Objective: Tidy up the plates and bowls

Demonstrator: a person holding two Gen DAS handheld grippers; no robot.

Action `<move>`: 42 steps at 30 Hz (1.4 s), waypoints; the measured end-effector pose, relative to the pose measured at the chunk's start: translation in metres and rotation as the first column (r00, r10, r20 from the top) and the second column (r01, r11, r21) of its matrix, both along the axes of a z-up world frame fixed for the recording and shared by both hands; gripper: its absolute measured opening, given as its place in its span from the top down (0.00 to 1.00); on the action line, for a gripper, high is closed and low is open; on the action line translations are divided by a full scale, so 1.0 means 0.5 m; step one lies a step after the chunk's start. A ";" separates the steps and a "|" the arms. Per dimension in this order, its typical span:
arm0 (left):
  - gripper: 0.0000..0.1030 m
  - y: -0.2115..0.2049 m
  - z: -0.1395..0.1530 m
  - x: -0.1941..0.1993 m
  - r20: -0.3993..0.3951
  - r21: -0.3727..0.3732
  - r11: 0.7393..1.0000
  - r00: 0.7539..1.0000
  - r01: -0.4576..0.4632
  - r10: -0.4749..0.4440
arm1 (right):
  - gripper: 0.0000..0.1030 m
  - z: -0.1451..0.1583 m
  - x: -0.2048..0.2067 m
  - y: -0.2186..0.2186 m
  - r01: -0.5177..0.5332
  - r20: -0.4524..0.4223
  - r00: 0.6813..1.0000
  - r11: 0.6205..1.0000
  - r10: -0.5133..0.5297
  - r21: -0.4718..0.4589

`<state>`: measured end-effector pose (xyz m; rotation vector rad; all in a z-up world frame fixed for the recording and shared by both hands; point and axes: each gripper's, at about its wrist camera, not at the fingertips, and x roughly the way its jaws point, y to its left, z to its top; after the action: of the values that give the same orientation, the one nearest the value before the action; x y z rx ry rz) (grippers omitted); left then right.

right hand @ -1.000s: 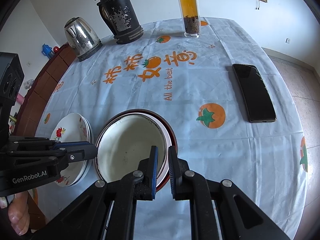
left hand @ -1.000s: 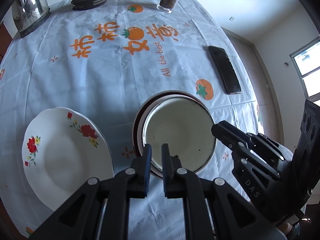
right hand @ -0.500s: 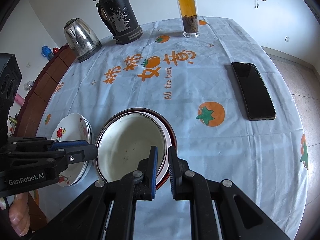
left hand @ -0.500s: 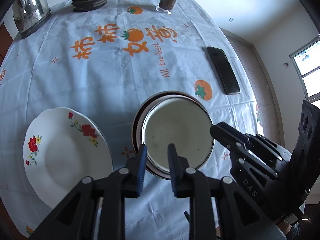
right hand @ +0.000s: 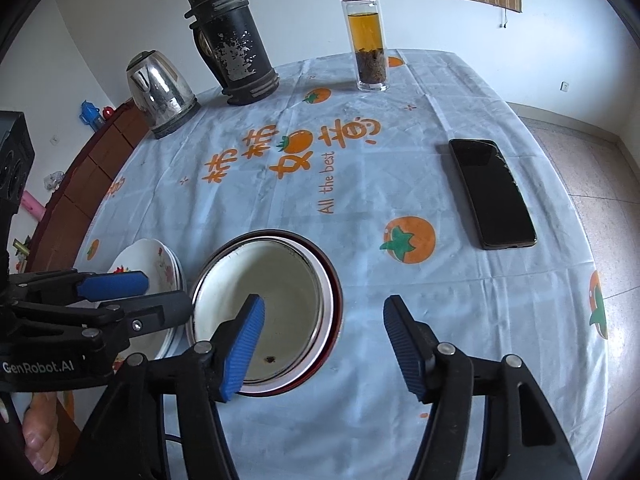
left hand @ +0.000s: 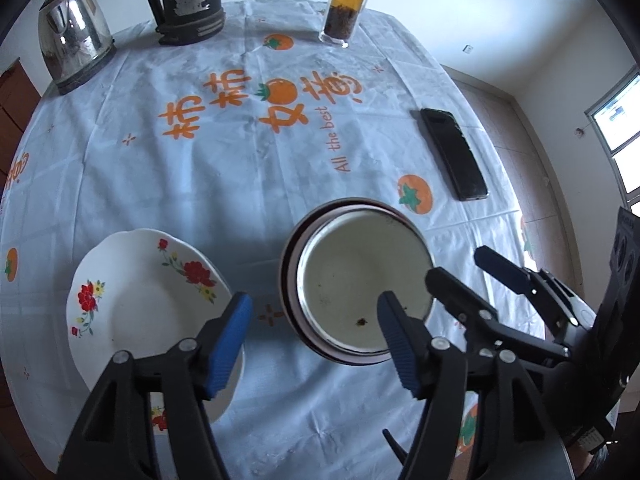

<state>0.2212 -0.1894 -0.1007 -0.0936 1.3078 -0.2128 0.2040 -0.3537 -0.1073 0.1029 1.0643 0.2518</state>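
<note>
A: Left gripper point(left hand: 314, 334)?
B: Jaws opening, nothing gripped. Glossy floral plate point(left hand: 132, 312) under its left finger, round cream bowl point(left hand: 360, 284) at its right finger.
A: Right gripper point(right hand: 322, 340)?
B: Opening, empty; bowl's steel rim between fingers.

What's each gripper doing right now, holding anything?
Left gripper: jaws opening, holding nothing; they straddle the near rim of the bowl.
Right gripper: jaws opening, holding nothing; also astride the bowl's rim.
</note>
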 end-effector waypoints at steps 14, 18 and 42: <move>0.35 0.004 -0.057 0.005 -0.036 0.009 1.000 0.999 0.011 -0.010 | 0.37 -0.035 0.008 -0.004 0.006 -0.049 0.999 1.000 -0.006 0.003; 0.36 0.000 -0.065 0.010 -0.041 0.001 1.000 0.999 0.020 -0.020 | 0.37 -0.050 0.011 -0.003 0.004 -0.064 0.998 1.000 -0.004 0.003; 0.71 -0.017 -0.108 0.018 -0.118 -0.004 0.999 0.992 0.047 -0.047 | 0.73 -0.089 0.020 0.006 0.006 -0.118 0.993 0.999 -0.002 0.034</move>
<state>0.2304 -0.1981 -0.1545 -0.0768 1.4286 -0.2514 0.2142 -0.3506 -0.1516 0.1523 1.1772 0.2630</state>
